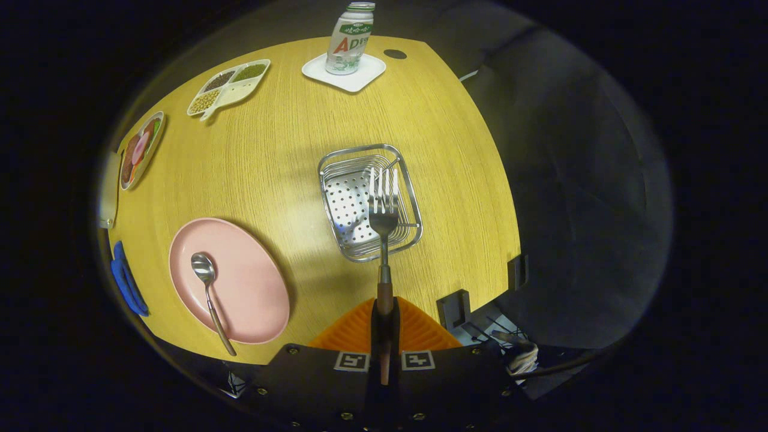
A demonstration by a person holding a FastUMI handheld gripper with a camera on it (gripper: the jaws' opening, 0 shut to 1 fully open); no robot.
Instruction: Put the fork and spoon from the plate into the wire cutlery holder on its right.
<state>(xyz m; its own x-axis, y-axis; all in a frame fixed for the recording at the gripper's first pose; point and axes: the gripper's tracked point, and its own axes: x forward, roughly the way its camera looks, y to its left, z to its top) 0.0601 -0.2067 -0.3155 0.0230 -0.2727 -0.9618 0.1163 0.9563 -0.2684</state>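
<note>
Two fingers of the gripper clamped on the fork handle, tines over the wire cutlery holder (spoon lying on the pink plate to its left).

Warm overhead light, brightest mid-table; glare on wire cutlery holder. Plate casts a soft shadow. Right side dim. Strong fisheye curvature at edges; centre sharp.

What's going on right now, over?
Gripper shut on fork, tines over wire holder. Spoon on pink plate. Nothing in the way.
</note>
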